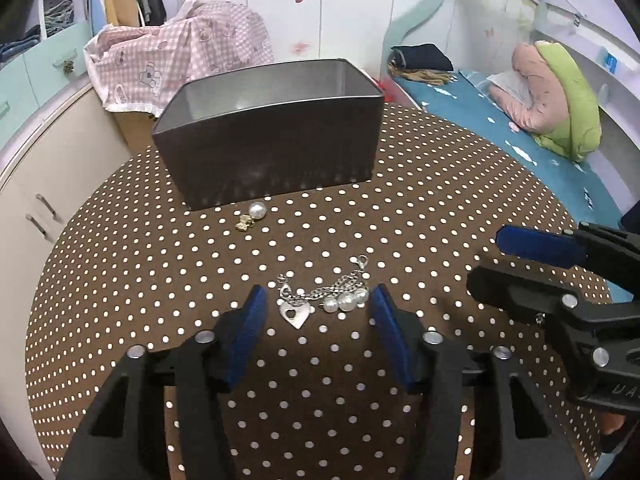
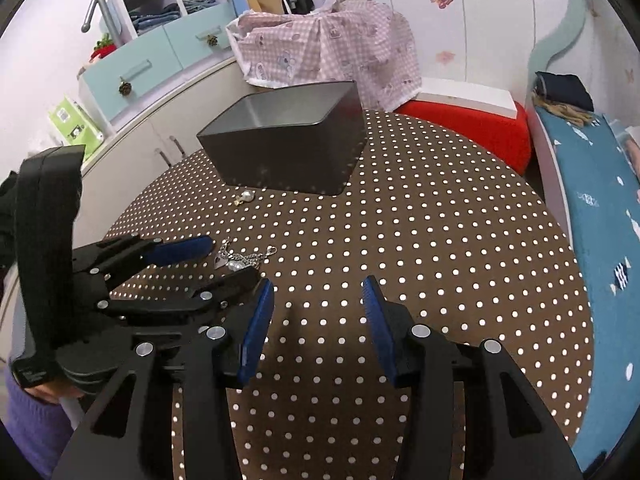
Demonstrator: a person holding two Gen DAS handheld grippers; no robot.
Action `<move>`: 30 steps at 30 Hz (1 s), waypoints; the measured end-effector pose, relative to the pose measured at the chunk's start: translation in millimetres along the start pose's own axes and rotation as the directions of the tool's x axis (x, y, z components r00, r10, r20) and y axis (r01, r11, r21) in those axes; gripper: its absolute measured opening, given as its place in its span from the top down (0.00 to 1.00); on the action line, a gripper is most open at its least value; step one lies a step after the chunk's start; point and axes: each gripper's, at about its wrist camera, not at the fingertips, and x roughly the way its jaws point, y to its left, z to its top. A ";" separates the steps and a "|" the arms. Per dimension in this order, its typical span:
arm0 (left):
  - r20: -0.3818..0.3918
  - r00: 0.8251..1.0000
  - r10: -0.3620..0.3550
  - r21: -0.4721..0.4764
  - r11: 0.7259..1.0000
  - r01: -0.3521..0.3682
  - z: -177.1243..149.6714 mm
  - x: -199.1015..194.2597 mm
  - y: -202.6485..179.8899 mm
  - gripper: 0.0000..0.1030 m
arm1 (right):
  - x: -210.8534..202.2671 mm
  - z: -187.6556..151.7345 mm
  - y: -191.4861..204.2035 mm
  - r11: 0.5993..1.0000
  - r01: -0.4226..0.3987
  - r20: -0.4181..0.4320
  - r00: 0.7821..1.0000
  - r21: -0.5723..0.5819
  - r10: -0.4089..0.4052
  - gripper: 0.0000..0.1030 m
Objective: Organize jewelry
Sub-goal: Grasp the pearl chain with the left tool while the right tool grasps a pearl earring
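While bracelet sits btwn spread left tool pads, tin stands well apart.

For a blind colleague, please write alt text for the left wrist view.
The open left gripper brackets a silver bracelet with pearls and a heart charm, on a polka-dot table. Beyond lie a pearl earring and a dark box.

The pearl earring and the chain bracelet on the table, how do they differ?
The pearl earring is small, one pearl with a gold-coloured piece; the chain bracelet is longer, silver-coloured, with several pearls and a heart charm. The earring lies close to the dark box; the bracelet lies nearer, between the open fingers of the left gripper. Both rest on the dotted tablecloth, outside the box, ungripped.
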 end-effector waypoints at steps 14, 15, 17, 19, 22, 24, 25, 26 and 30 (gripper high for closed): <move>0.021 0.999 -0.041 -0.063 0.997 0.042 -1.9 -2.7 39.1 0.93 | 14.1 11.4 21.3 1.000 -0.005 -0.017 1.000 -0.025 0.004 0.56; 0.026 0.998 -0.055 -0.085 0.995 0.057 -2.9 -4.6 46.8 0.93 | 14.7 12.6 23.1 1.000 -0.004 -0.014 1.000 -0.028 0.003 0.56; 0.042 0.997 -0.064 -0.113 0.991 0.068 -5.0 -10.2 59.2 0.93 | 17.0 15.3 27.4 0.999 -0.004 -0.016 1.000 -0.033 0.004 0.56; 0.058 0.996 -0.061 -0.137 0.988 0.068 -6.1 -16.4 70.7 0.93 | 22.1 19.4 35.1 0.999 -0.007 -0.020 1.000 -0.043 0.006 0.56; 0.085 0.995 -0.057 -0.172 0.983 0.071 -7.5 -26.8 90.2 0.93 | 32.1 25.4 47.0 0.998 -0.011 -0.029 1.000 -0.062 0.009 0.56; 0.100 0.993 -0.056 -0.187 0.980 0.074 -8.3 -32.3 101.9 0.93 | 40.3 29.8 55.2 0.997 -0.016 -0.038 0.999 -0.073 0.013 0.56; 0.105 0.993 -0.055 -0.192 0.979 0.075 -8.4 -33.6 106.0 0.93 | 43.7 31.8 58.5 0.997 -0.018 -0.040 0.999 -0.077 0.015 0.56; 0.109 0.993 -0.054 -0.196 0.978 0.074 -8.5 -34.7 110.2 0.93 | 49.8 35.2 63.2 0.997 -0.015 -0.046 0.999 -0.082 0.011 0.56; 0.126 0.990 -0.057 -0.217 0.973 0.083 -6.9 -37.6 128.8 0.93 | 72.8 48.3 76.1 0.997 0.008 -0.062 0.998 -0.083 -0.013 0.56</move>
